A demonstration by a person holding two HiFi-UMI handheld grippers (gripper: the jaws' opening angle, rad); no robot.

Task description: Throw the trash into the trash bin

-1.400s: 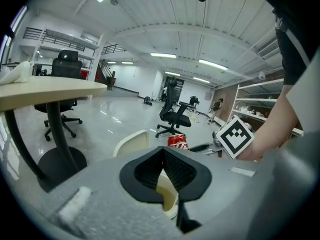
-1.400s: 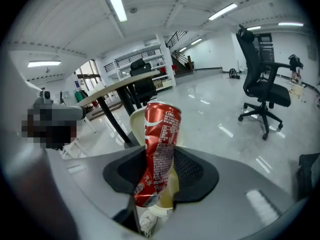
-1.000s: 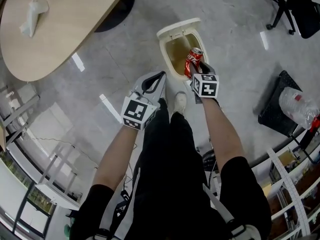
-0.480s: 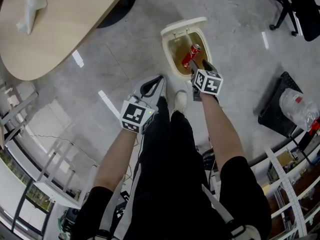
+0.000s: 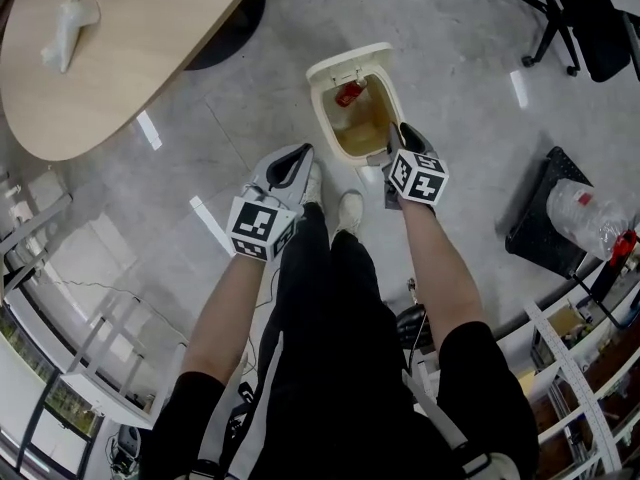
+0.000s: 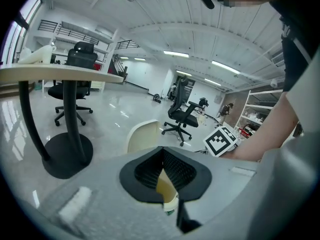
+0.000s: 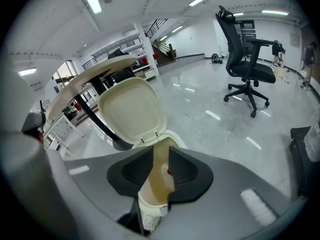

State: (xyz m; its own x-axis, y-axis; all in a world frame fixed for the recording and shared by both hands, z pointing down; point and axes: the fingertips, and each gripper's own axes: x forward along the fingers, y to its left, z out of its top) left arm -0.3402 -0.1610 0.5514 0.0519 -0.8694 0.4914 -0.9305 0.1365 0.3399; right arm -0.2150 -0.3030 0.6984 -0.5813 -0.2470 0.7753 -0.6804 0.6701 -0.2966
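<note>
A cream trash bin (image 5: 333, 128) stands on the floor with its lid (image 5: 338, 67) flipped up. A red soda can (image 5: 349, 93) lies inside it at the far end. My right gripper (image 5: 403, 140) hovers at the bin's near right rim. Its jaws have just been closing; they stand a little apart with nothing between them. Through their gap in the right gripper view (image 7: 160, 176) I see the bin's inside and a speck of the red can (image 7: 169, 172). My left gripper (image 5: 292, 160) hangs left of the bin, its tips together and empty (image 6: 162, 174).
A wooden table (image 5: 150, 38) at upper left carries a crumpled tissue (image 5: 68, 30). An office chair (image 5: 580, 18) stands at upper right. A clear plastic bottle (image 5: 585, 218) lies by a black mat (image 5: 540, 230) at right. The person's shoes (image 5: 347, 211) stand just before the bin.
The red can has left my right gripper and dropped into the bin. The right gripper has drawn back to the bin's near rim. The left gripper has hardly moved.
</note>
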